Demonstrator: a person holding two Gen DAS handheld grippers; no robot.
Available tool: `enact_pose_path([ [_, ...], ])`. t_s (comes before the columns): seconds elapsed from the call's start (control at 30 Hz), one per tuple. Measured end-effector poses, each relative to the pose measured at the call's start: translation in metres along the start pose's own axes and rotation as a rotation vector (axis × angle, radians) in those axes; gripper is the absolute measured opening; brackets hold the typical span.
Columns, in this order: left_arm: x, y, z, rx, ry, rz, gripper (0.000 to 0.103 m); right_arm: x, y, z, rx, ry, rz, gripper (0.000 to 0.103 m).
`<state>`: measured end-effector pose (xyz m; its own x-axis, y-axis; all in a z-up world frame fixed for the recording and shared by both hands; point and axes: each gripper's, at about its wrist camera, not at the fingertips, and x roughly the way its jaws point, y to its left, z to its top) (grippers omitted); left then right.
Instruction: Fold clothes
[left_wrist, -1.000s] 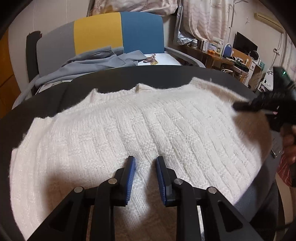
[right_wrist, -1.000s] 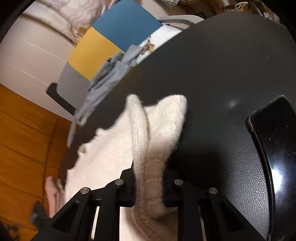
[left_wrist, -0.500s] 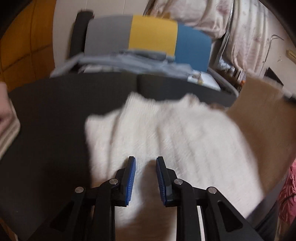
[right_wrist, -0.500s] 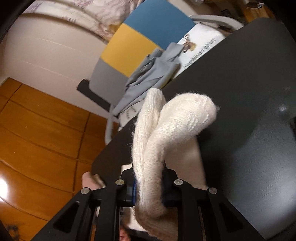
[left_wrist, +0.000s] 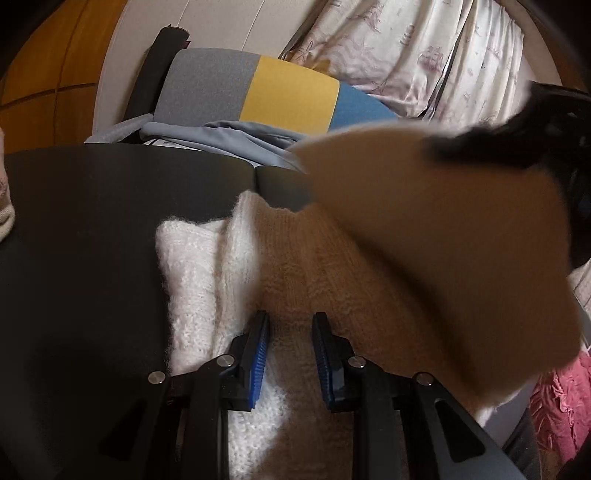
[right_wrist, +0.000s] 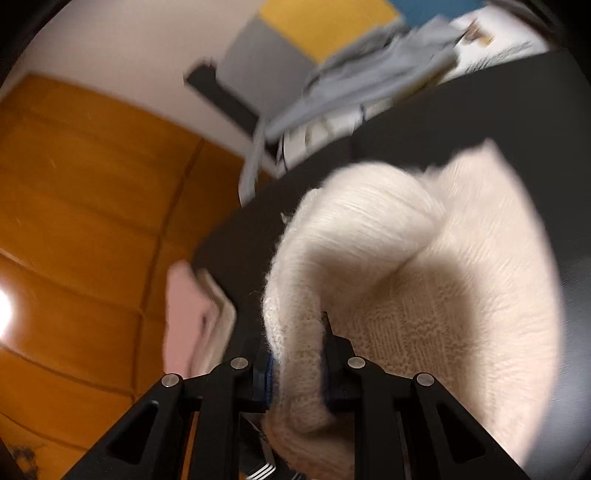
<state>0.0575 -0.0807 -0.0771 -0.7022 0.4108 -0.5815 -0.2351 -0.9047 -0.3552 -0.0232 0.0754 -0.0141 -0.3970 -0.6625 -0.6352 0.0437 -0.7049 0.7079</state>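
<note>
A cream knitted sweater (left_wrist: 195, 280) lies on the black table (left_wrist: 81, 236). My left gripper (left_wrist: 290, 343) is open, its blue pads resting low over the sweater's near part. My right gripper (right_wrist: 297, 354) is shut on a thick fold of the sweater (right_wrist: 424, 280) and carries it up and over the rest. In the left wrist view that lifted flap (left_wrist: 443, 243) hangs blurred and shadowed at the right, with the right gripper (left_wrist: 491, 147) dark above it.
A chair with a grey, yellow and blue back (left_wrist: 258, 96) stands behind the table, grey cloth (left_wrist: 221, 136) draped on it. Pink folded clothes (right_wrist: 192, 317) lie at the table's left edge. Orange wooden panels (right_wrist: 81, 206) line the left.
My right gripper has swung the held sweater edge up and leftward over the body. The sweater's spread part has narrowed. My left gripper stays open over the near part.
</note>
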Motion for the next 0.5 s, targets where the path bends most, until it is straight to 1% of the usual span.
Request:
enact_pose_path([
  [0.1,-0.020,0.013,-0.005,-0.065,-0.033,-0.037,0.023,0.036,0.002,-0.013,-0.050,0.041,-0.080,0.019],
  [0.2,-0.039,0.032,-0.014,-0.144,-0.076,-0.078,0.023,0.051,0.012,-0.023,-0.162,0.033,-0.170,0.020],
  [0.23,-0.042,0.037,-0.018,-0.168,-0.087,-0.095,0.023,0.053,0.018,-0.026,-0.208,0.030,-0.196,0.022],
  [0.3,-0.045,0.047,-0.024,-0.217,-0.108,-0.125,0.023,0.057,0.030,-0.032,-0.300,0.025,-0.247,0.029],
  [0.33,-0.046,0.050,-0.025,-0.229,-0.111,-0.133,0.022,0.058,0.037,-0.033,-0.342,0.030,-0.253,0.041],
  [0.37,-0.046,0.051,-0.024,-0.229,-0.109,-0.135,0.022,0.059,0.046,-0.033,-0.380,0.042,-0.240,0.052],
  [0.4,-0.045,0.052,-0.023,-0.228,-0.107,-0.136,0.022,0.059,0.055,-0.033,-0.418,0.055,-0.228,0.056],
  [0.43,-0.045,0.052,-0.022,-0.225,-0.106,-0.137,0.023,0.052,0.061,-0.034,-0.447,0.040,-0.207,0.057],
  [0.5,-0.049,0.053,-0.024,-0.228,-0.105,-0.145,0.023,0.023,0.065,-0.039,-0.486,-0.040,-0.151,0.057],
])
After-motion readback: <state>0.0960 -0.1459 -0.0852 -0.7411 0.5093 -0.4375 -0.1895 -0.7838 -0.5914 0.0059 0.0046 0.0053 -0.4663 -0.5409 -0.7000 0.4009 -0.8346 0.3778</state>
